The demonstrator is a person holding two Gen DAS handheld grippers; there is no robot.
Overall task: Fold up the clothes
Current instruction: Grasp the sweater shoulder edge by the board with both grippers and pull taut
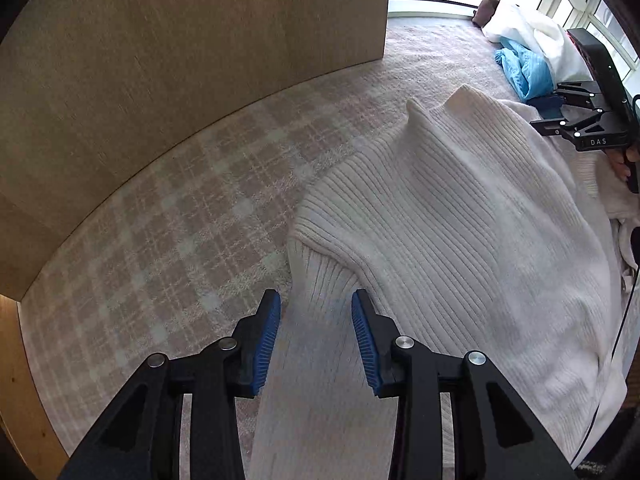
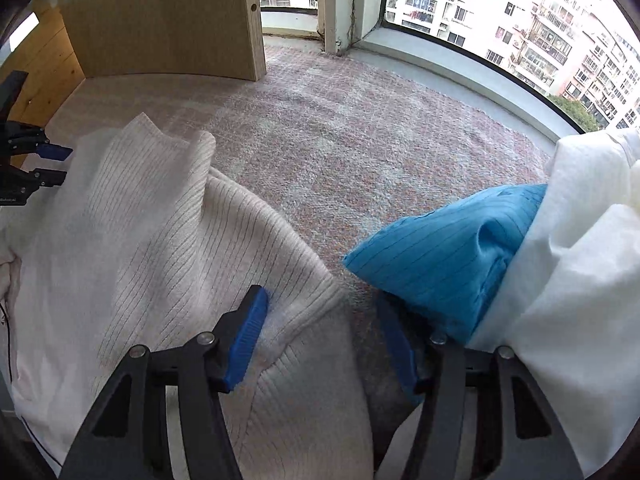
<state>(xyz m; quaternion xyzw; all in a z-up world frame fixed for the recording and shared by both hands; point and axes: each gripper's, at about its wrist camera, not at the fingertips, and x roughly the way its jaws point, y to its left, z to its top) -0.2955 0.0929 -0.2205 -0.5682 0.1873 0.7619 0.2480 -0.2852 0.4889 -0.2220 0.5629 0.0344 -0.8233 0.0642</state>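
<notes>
Both sets of jaws stand partly open, gripping nothing: the left gripper [image 1: 316, 340] straddles a sleeve of the white sweater [image 1: 460, 216], the right gripper [image 2: 324, 344] straddles its other shoulder. The sweater lies spread on the checked blanket [image 2: 360, 140], beside a blue garment [image 2: 448, 256]. The ribbed knit looks soft, light, stretchy; pinch seams or cuffs, not loose middle

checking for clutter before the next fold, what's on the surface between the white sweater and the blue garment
Only bare checked cover; a narrow strip of it separates the white sweater from the blue garment, clearest in the right wrist view.
</notes>
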